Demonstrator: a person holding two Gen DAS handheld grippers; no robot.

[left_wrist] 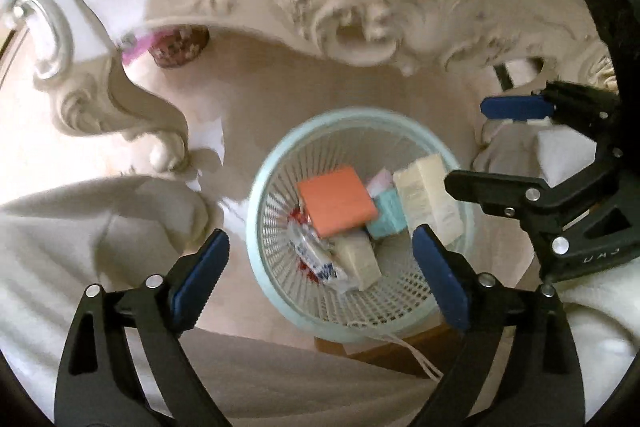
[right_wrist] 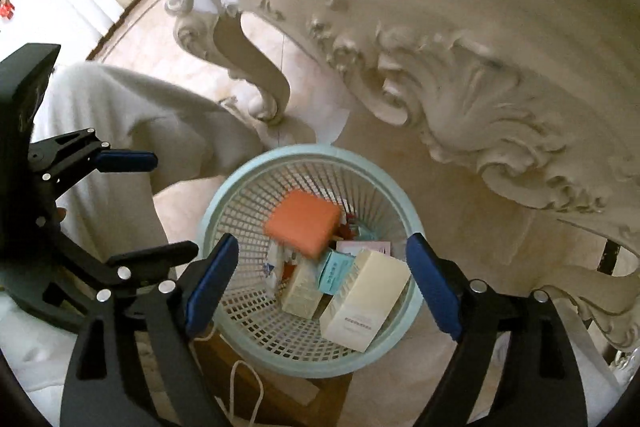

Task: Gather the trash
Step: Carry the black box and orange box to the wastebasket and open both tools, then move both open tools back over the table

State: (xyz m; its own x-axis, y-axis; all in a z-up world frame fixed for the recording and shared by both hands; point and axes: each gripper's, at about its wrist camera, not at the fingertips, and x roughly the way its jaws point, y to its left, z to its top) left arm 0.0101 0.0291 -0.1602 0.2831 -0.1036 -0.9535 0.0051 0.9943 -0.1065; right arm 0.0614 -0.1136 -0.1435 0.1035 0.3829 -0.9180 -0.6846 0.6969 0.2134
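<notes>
A pale blue mesh basket [left_wrist: 352, 115] [right_wrist: 308, 151] stands on the floor below both grippers. In it lie an orange box [left_wrist: 338, 201] [right_wrist: 302, 223], blurred in the right wrist view, a tall cream box [left_wrist: 428, 199] [right_wrist: 366, 299], a teal box [left_wrist: 386, 215], a smaller cream box [right_wrist: 302, 291] and a crinkled wrapper [left_wrist: 316, 259]. My left gripper [left_wrist: 320, 279] [right_wrist: 176, 205] hangs open over the basket with nothing between its blue pads. My right gripper [right_wrist: 323, 283] [left_wrist: 464, 143] is open too, beside it, and holds nothing.
An ornate cream carved table [left_wrist: 360, 19] [right_wrist: 460, 75] arches over the floor behind the basket, its curled leg [left_wrist: 120, 115] [right_wrist: 256, 75] close by. A person's leg in pale trousers [left_wrist: 80, 219] [right_wrist: 120, 115] is at the left. A brown wooden piece [left_wrist: 392, 351] and a white cord [right_wrist: 244, 375] lie at the basket's near side.
</notes>
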